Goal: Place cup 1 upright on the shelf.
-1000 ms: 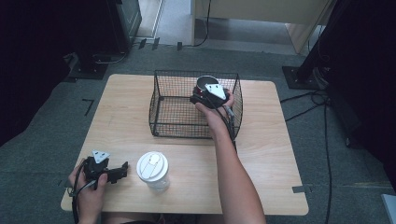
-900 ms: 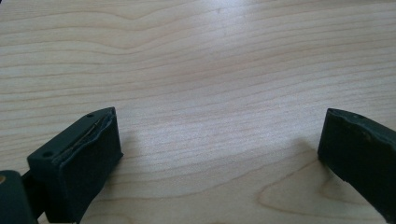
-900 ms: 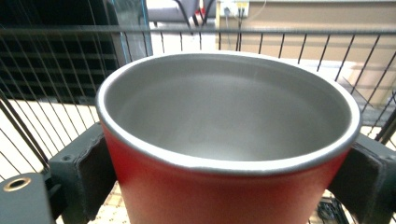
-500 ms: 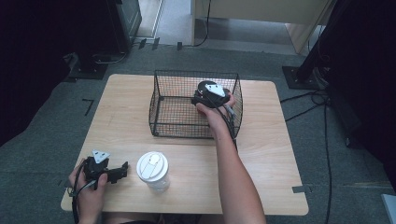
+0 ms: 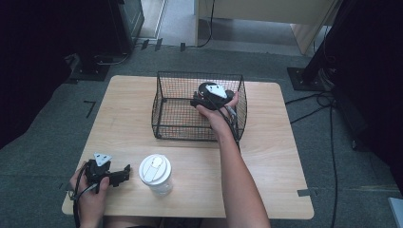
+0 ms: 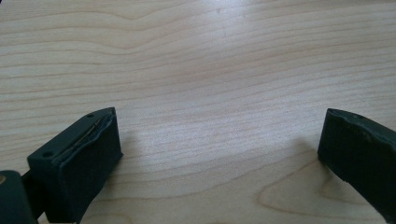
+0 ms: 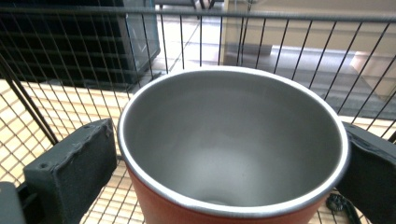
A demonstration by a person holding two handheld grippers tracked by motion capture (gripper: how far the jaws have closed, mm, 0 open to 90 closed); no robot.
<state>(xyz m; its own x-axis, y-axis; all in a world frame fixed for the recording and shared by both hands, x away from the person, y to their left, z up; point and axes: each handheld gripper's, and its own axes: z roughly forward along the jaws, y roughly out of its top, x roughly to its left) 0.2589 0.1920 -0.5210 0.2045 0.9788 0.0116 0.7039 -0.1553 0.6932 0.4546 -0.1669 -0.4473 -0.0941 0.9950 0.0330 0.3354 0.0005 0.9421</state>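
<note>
A steel-lined cup [image 7: 233, 140] with an orange-red outside stands inside the black wire basket [image 5: 164, 109]. My right gripper [image 5: 205, 93] reaches into the basket at its back right. In the right gripper view the cup stands between the jaws of that gripper [image 7: 231, 154]. The jaws have just been opening, and the pads [image 7: 74, 168] stand beside the rim without pressing it. My left gripper [image 5: 124, 172] rests at the table's front left. Its jaws [image 6: 219, 154] are open over bare wood with nothing between them.
A clear cup with a white lid [image 5: 155, 172] stands on the wooden table [image 5: 275, 156], just right of the left gripper. The basket sits at the table's back middle. Cables and dark stands lie on the floor around the table.
</note>
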